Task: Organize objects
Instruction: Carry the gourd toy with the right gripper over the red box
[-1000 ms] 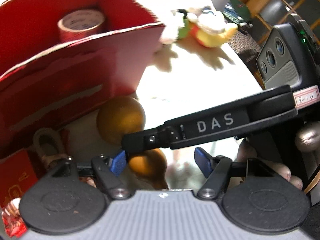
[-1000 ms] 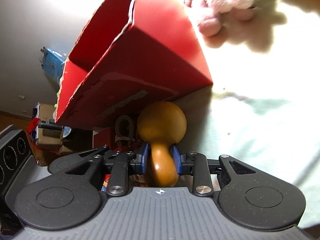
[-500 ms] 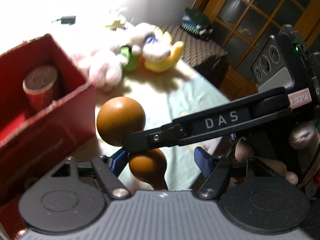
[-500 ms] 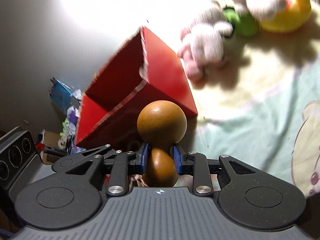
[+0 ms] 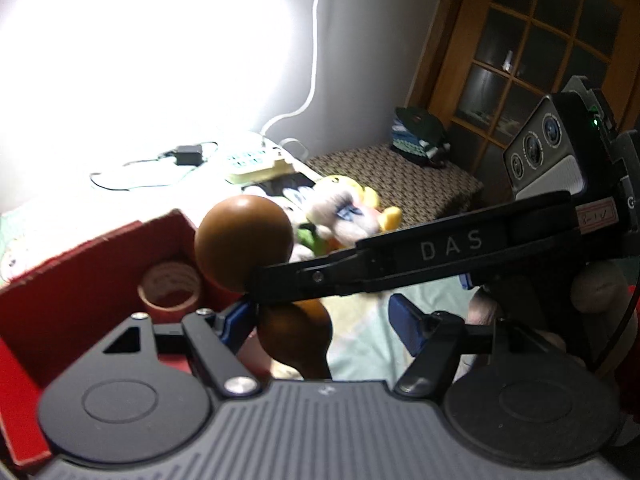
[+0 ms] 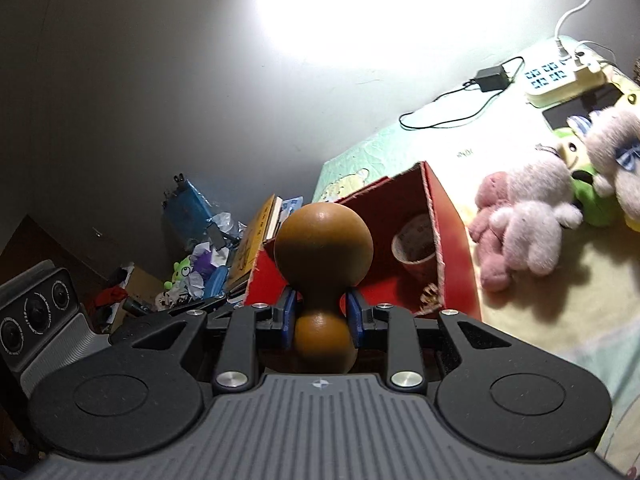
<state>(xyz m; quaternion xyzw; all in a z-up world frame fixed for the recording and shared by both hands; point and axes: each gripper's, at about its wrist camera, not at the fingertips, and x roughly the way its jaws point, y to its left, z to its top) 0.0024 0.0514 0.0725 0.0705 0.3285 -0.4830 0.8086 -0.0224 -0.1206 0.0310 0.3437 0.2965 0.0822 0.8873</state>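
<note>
Open red cardboard box sat on the pale bedspread, roll of tape inside, brown wooden gourd-shaped piece was raised before the box, right gripper clamped its waist, left gripper gaped, holding nothing.

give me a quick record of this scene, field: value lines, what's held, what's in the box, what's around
held object: brown wooden gourd, narrow waist between the pads
right gripper: shut on the gourd's waist
left gripper: open, holding nothing; the gourd's lower bulb shows between its fingers
container: red cardboard box, top open
in the box: roll of tape
gourd vs box: held in the air in front of the box, not inside
nearby: pink plush toys on the bed sheet; power strip near the wall
</note>
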